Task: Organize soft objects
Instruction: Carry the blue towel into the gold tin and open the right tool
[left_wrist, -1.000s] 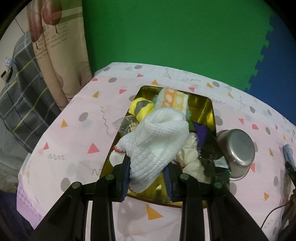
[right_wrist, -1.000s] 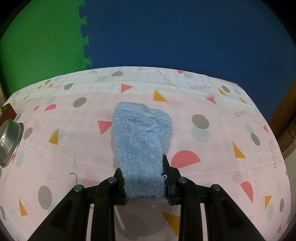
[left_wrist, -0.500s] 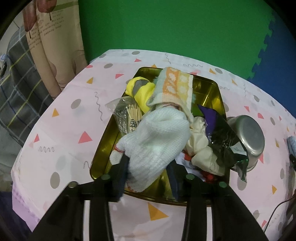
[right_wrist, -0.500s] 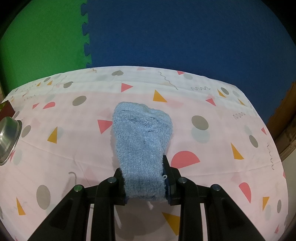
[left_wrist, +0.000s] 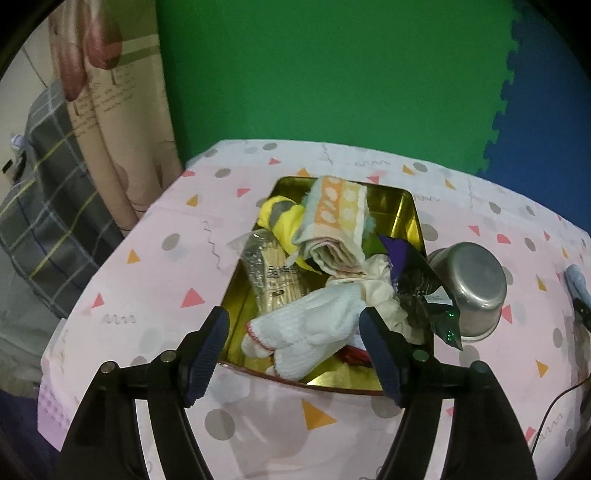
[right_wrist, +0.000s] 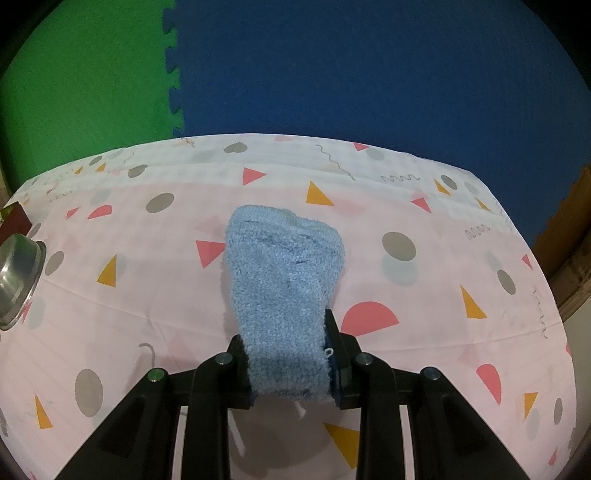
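A white knit glove (left_wrist: 308, 326) lies in the near end of a gold tin tray (left_wrist: 397, 206), loose between the fingers of my left gripper (left_wrist: 295, 321), which is open above the tray's near edge. The tray also holds an orange dotted towel (left_wrist: 334, 221), a yellow and grey cloth (left_wrist: 280, 218), a cream cloth (left_wrist: 380, 291), a bag of sticks (left_wrist: 273, 273) and a dark foil wrapper (left_wrist: 417, 284). My right gripper (right_wrist: 290, 332) is shut on a fluffy blue sock (right_wrist: 284, 273), which lies forward on the tablecloth.
A steel bowl (left_wrist: 469, 284) lies tipped right of the tray; its rim shows at the left of the right wrist view (right_wrist: 16, 280). The table has a pink patterned cloth (right_wrist: 424, 295). Green and blue foam mats stand behind. A plaid bag (left_wrist: 44, 206) sits left.
My left gripper has opened and let go of the white glove, which dropped into the tray's near end. The left gripper drew back a little. The right gripper still holds the blue sock.
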